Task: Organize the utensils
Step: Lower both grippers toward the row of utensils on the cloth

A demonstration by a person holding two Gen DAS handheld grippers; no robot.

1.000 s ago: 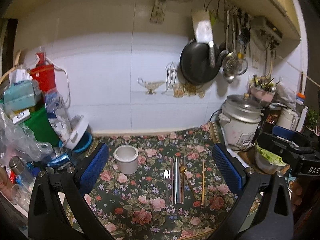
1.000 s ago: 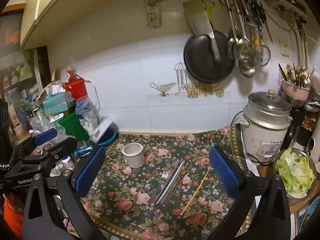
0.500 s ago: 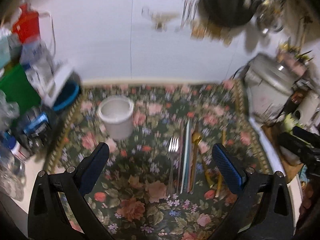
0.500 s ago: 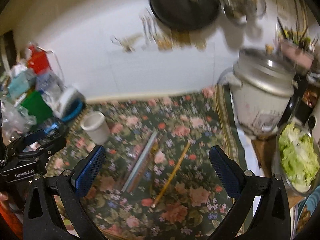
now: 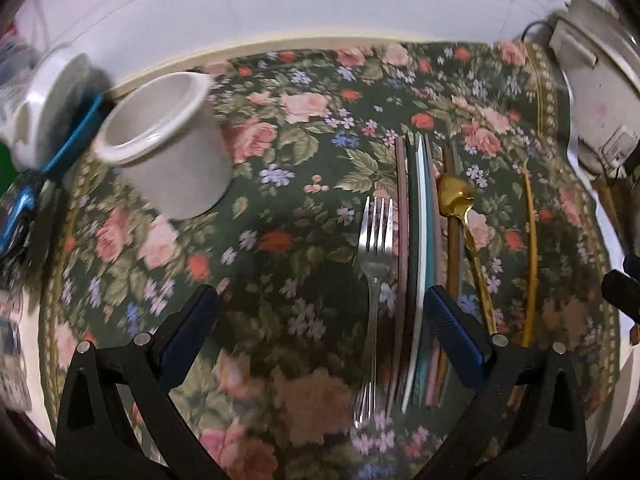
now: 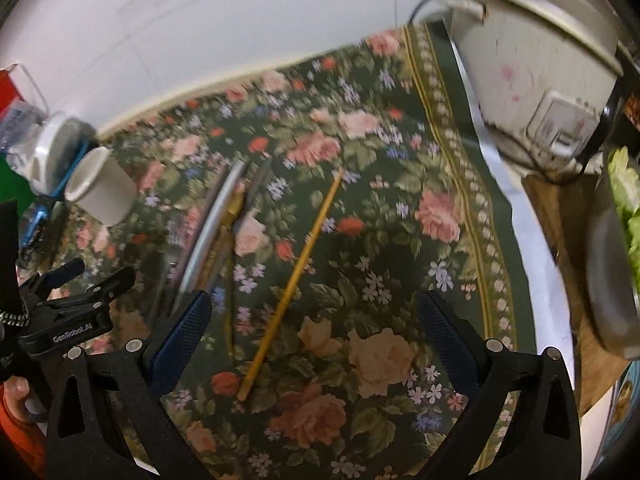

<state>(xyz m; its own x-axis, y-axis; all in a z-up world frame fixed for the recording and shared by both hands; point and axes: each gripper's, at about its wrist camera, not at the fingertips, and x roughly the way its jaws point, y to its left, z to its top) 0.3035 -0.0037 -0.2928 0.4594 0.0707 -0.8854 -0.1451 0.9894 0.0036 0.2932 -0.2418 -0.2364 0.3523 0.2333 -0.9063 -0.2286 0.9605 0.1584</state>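
Observation:
On the floral cloth (image 5: pixel 280 160) lie a silver fork (image 5: pixel 374 264), a bundle of coloured chopsticks (image 5: pixel 418 248), a gold spoon (image 5: pixel 460 208) and a single yellow chopstick (image 5: pixel 530 248). A white ceramic cup (image 5: pixel 168 148) stands at the upper left. My left gripper (image 5: pixel 320 320) hangs open just above the fork and the bundle, nothing between its fingers. In the right wrist view my right gripper (image 6: pixel 314 328) is open over the yellow chopstick (image 6: pixel 292 280), with the bundle (image 6: pixel 212 232) and cup (image 6: pixel 100 188) to its left.
A white rice cooker (image 6: pixel 532 72) stands at the cloth's right edge, with a metal bowl of lettuce (image 6: pixel 624 240) beside it. Bottles and a blue dish (image 5: pixel 60 148) crowd the left side. The tiled wall (image 5: pixel 280 0) closes the back.
Both grippers have tilted down and dropped toward the cloth, so the utensils appear much larger. The left closed in on the fork and bundle, the right on the yellow chopstick. Nothing was grasped.

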